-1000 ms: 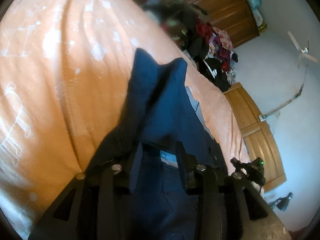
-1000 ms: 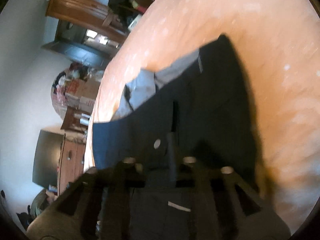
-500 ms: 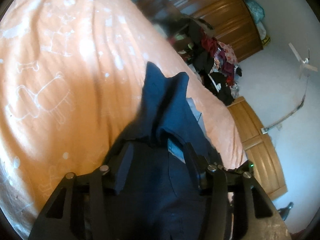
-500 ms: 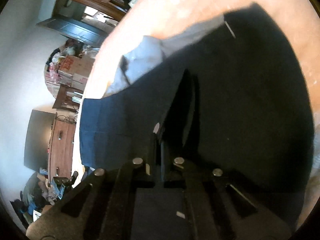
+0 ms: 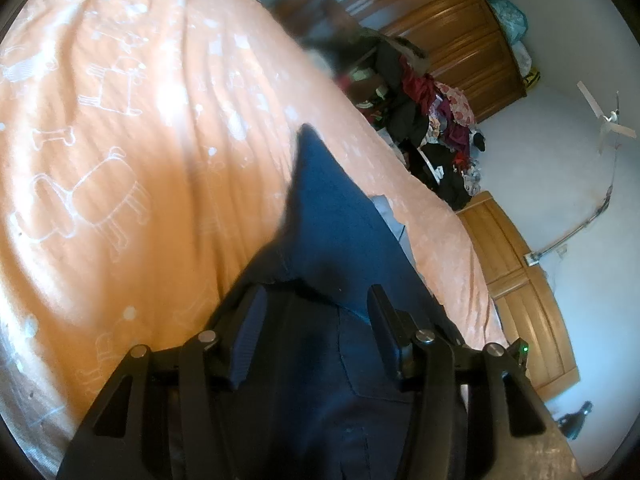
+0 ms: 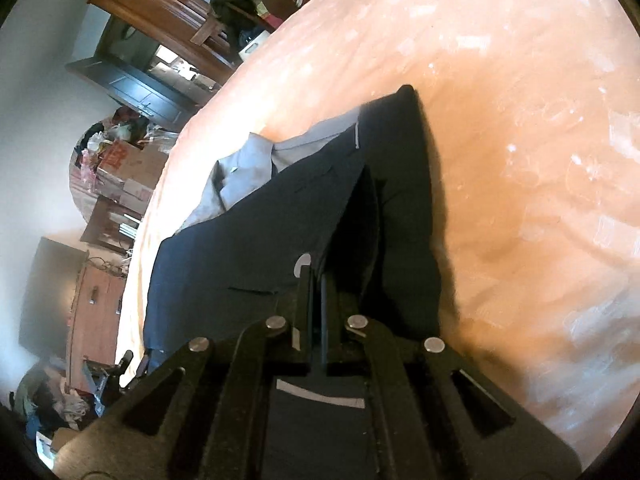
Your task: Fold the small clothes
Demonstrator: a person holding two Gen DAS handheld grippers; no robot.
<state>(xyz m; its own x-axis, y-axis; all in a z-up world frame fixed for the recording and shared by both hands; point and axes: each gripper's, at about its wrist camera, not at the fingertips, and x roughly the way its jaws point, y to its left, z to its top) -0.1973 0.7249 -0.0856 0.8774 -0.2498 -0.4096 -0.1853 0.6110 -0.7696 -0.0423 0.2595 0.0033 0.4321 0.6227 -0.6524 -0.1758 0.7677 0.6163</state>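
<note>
A dark navy garment (image 5: 336,216) lies on the orange bed sheet (image 5: 120,128), and its far end runs to a point. My left gripper (image 5: 316,312) hovers over the garment's near part. It is open, its fingers (image 5: 248,320) wide apart, and the cloth runs loose between and beneath them. In the right wrist view the navy garment (image 6: 280,216) spreads out to the left with a raised fold in its middle. My right gripper (image 6: 316,276) is shut on that fold. A light grey piece of cloth (image 6: 240,168) shows at the garment's far edge.
The orange sheet (image 6: 520,160), printed with white dog outlines, stretches wide around the garment. Beyond the bed stand a wooden wardrobe (image 5: 460,32) and a heap of clothes (image 5: 436,128). The right wrist view has cardboard boxes (image 6: 124,168) and a dark doorway (image 6: 132,92) off the bed's left edge.
My left gripper's fingers have spread wider and the navy cloth has dropped flatter onto the sheet. My right gripper has stayed shut on its fold while the view swung about.
</note>
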